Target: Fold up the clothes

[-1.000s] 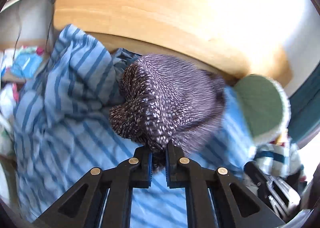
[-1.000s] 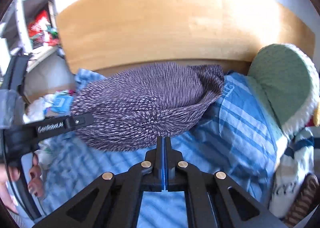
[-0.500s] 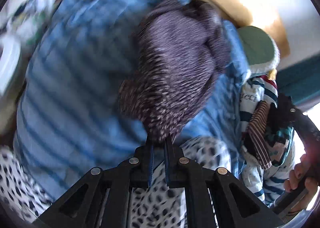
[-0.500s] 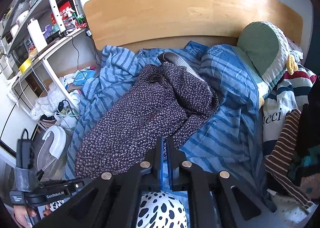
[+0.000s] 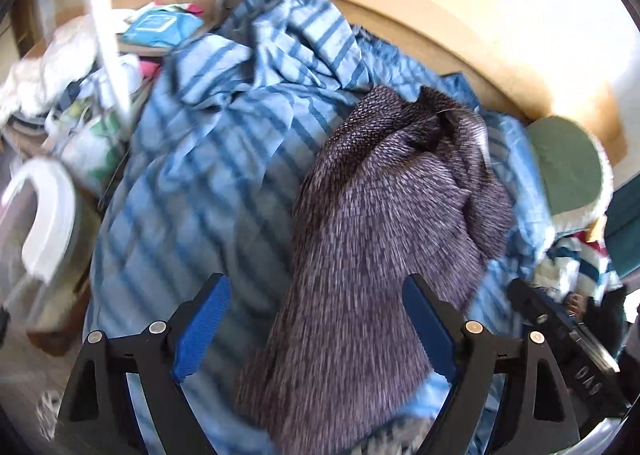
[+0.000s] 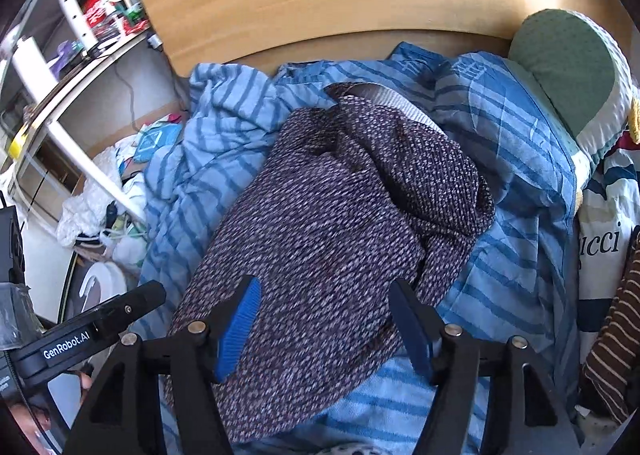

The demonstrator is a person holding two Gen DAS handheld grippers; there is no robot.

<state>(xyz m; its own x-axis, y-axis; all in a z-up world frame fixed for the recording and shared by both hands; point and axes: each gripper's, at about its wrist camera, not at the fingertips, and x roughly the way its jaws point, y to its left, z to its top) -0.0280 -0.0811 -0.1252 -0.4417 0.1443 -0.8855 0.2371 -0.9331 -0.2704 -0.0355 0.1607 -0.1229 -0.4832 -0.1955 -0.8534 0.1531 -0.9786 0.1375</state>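
A shelf (image 6: 60,103) stands at the left. The left claw (image 5: 316,321) is spread wide, empty, above the speckled purple sweater (image 6: 328,239), which lies crumpled on the striped blue blanket (image 6: 520,191). The right claw (image 6: 324,319) gapes equally. A green pillow (image 6: 564,67) sits right.

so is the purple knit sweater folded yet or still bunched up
Bunched up, not folded. The purple knit sweater lies in a rumpled heap on the blue striped duvet, its fabric creased and overlapping unevenly.
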